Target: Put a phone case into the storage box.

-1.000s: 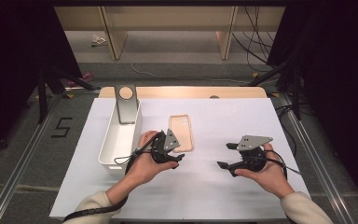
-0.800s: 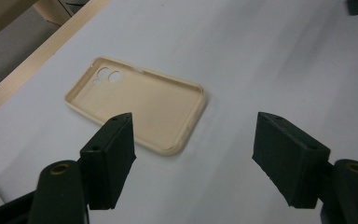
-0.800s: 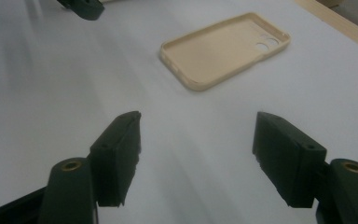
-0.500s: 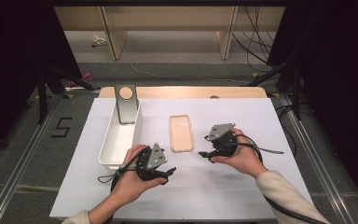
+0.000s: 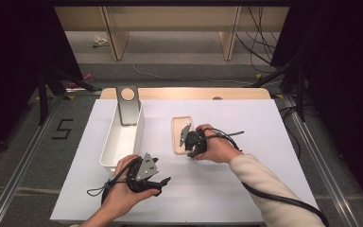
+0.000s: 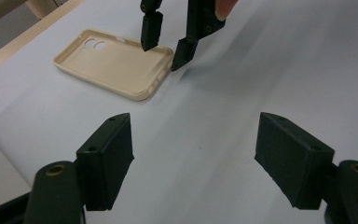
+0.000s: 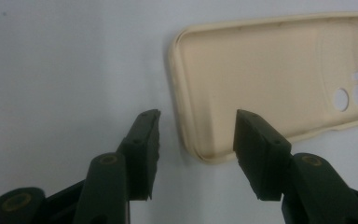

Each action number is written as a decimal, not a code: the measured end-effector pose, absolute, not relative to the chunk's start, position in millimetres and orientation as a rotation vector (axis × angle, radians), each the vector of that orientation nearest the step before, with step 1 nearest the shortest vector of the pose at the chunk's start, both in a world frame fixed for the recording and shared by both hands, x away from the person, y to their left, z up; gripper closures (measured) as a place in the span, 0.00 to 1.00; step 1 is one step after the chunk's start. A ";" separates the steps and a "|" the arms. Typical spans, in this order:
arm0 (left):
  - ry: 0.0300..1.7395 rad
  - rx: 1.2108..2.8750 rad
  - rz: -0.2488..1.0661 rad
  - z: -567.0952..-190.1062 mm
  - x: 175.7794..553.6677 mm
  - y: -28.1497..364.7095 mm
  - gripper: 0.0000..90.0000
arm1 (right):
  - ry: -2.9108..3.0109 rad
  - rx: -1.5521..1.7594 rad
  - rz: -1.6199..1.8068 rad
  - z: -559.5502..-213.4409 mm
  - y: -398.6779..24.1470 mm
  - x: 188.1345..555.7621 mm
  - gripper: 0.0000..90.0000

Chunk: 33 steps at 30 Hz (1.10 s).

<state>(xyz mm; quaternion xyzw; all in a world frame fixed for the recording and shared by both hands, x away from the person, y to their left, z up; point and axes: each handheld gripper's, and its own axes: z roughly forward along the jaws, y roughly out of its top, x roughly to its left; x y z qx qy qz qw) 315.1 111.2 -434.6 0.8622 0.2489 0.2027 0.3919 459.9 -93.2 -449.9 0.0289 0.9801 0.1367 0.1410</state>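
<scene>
High view: beige phone case lying open side up on the white sheet, just right of the white bin, long axis running away from the near table edge. Right gripper at the case's near right corner, tips over the rim; left gripper well apart, nearer the front edge, below the bin's near end. Right hand clearly the nearer to the case. Grey stand upright in the bin's far end. Left gripper view: own jaws parted over bare sheet, nothing between them; case ahead and to the upper left, camera cut-outs at its far end; right gripper descending on the case's near corner, one jaw inside the shell, the other just outside the rim. Right gripper view: jaws partly open and just now closing, straddling the case's corner, one jaw on the sheet outside the side wall, the other over the inner floor; side wall between the pads, apparently not yet pinched. Case extending away to the upper right, long axis roughly across this view. Judgement: further closing across the side wall required for a grip on the rim.
</scene>
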 end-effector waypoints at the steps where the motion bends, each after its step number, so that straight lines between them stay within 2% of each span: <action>1: 0.632 2.191 0.514 -435.0 315.3 111.0 0.30 | 2.832 0.077 0.388 -450.5 -91.7 460.7 0.58; 18: 0.636 2.190 0.505 -436.2 315.7 110.6 0.29 | 2.790 -0.108 0.214 -456.0 -63.1 457.1 0.68; 33: 0.635 2.192 0.502 -437.2 316.6 110.5 0.30 | 2.817 -0.133 0.143 -458.1 -59.8 459.1 0.75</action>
